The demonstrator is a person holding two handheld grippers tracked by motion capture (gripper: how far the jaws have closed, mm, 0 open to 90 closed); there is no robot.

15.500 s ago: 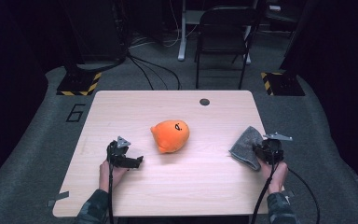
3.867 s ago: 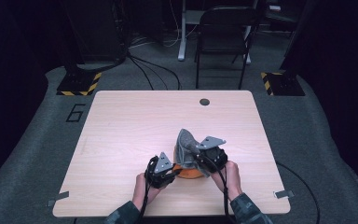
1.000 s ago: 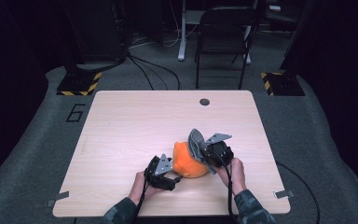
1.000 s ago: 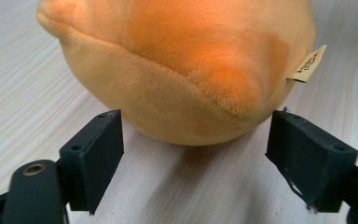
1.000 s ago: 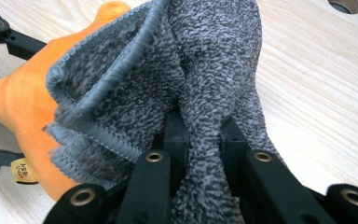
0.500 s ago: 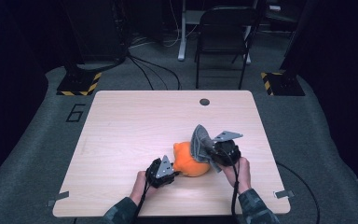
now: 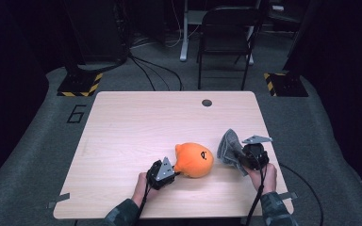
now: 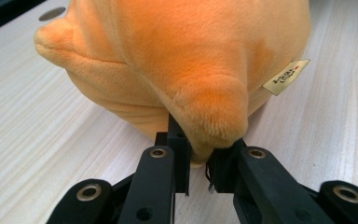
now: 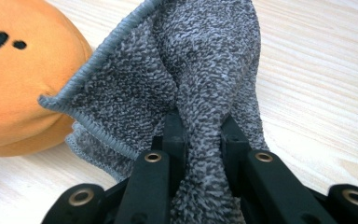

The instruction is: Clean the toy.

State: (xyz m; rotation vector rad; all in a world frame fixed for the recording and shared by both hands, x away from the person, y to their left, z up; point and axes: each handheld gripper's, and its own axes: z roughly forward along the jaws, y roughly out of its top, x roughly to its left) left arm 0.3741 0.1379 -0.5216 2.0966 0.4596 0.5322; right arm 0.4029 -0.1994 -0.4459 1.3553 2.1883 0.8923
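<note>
An orange plush toy (image 7: 194,160) with a black stitched face lies on the wooden table (image 7: 136,127), near its front edge. My left gripper (image 7: 172,173) sits at the toy's left side; its jaws have just been closing and now pinch a small plush nub (image 8: 212,126). Its white label (image 8: 285,76) sticks out at the toy's right in the left gripper view. My right gripper (image 7: 241,162) is shut on a bunched grey towel (image 7: 228,148), held up to the right of the toy. In the right gripper view the grey towel (image 9: 205,70) rises between the jaws, the orange plush toy (image 9: 23,88) at its left.
A round cable hole (image 7: 207,102) sits near the table's far edge. Beyond the table stand a black folding chair (image 7: 226,37) and yellow-striped stand bases (image 7: 78,84) on grey carpet. A number marking (image 7: 77,114) lies on the floor at the left.
My right gripper has carried the grey towel off the toy toward the right, baring the toy's face. My left gripper's jaws have shut on the toy's nub without moving away.
</note>
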